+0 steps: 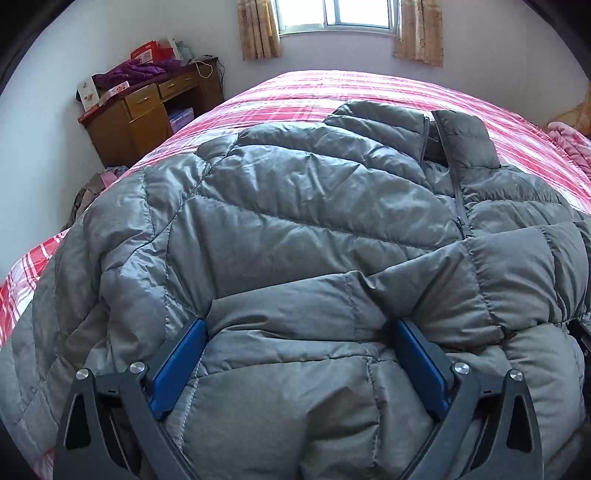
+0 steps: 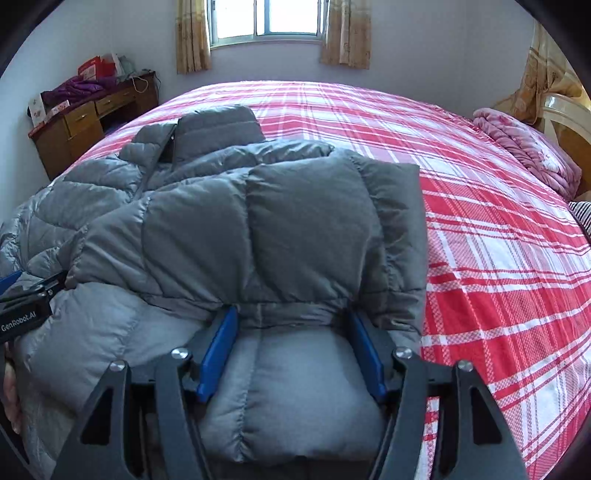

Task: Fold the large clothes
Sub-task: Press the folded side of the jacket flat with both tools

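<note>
A grey quilted puffer jacket [image 1: 295,206] lies front up on a bed with a red plaid cover [image 1: 369,88], collar toward the window, sleeves folded across its front. My left gripper [image 1: 301,328] has its blue pads wide apart with the jacket's puffy hem bulging between them. My right gripper [image 2: 291,317] stands the same way at the jacket's [image 2: 221,221] right hem corner, pads apart around the padding, under a folded sleeve. The left gripper's body [image 2: 26,302] shows at the left edge of the right wrist view.
A wooden desk [image 1: 140,114] piled with purple clothes and boxes stands at the back left by the wall. A pink rolled blanket [image 2: 524,147] lies at the bed's [image 2: 480,221] right side near a headboard. A curtained window [image 2: 266,18] is behind the bed.
</note>
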{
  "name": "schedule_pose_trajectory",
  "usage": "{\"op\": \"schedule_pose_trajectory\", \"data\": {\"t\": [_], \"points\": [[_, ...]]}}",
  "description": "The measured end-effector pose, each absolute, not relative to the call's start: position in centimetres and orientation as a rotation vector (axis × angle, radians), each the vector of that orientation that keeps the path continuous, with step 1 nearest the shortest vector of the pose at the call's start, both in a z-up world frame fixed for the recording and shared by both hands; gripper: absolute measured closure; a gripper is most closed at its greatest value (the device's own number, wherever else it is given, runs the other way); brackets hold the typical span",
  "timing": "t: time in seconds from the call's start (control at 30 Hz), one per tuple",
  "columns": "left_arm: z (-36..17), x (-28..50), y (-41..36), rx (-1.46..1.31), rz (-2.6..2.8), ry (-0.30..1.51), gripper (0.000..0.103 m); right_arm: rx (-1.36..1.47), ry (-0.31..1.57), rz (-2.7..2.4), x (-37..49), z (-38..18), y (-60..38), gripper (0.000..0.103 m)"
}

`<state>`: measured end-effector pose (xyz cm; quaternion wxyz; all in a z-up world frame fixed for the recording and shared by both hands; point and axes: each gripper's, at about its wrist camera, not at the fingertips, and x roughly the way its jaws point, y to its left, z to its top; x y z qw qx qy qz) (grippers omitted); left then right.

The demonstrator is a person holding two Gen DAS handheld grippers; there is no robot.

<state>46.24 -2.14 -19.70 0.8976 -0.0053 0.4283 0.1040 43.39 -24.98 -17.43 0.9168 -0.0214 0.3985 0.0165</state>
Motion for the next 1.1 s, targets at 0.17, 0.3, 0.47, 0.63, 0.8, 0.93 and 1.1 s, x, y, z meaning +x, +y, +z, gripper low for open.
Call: {"op": "schedule_pose_trajectory", "data": {"t": [0.17,0.3,0.47,0.63,0.8,0.93,1.1], "points": [[-19.8,46.4,-2.0,-0.018,0.215,0.885,0.002,-0.071,0.829,0.014,43.5,-17.6,-24.6,0.037],[-19.8,46.0,-2.1,-0.026,0.21,0.884,0.002,-0.077,0.831,0.008,43.6,-17.6,-24.5,0.037],[-19.8,46.2,-2.0,-0.024,0.211,0.883,0.002,-0.099,0.834,-0.008,43.7,-17.7,-24.1,0.036],[-19.8,46.2,-2.0,-0.023,0.212,0.883,0.002,-0.121,0.837,-0.023,43.9,-17.8,-23.8,0.036],[-19.8,46.1,-2.0,-0.021,0.214,0.882,0.001,-0.112,0.833,-0.021,43.6,-16.6,-23.7,0.036],[-19.7,46.0,-1.9,-0.023,0.213,0.881,0.001,-0.072,0.744,-0.007,41.8,-14.2,-22.9,0.034],[-19.8,46.0,-1.9,-0.022,0.213,0.88,0.001,-0.132,0.775,0.058,41.9,-15.7,-20.0,0.03]]}}
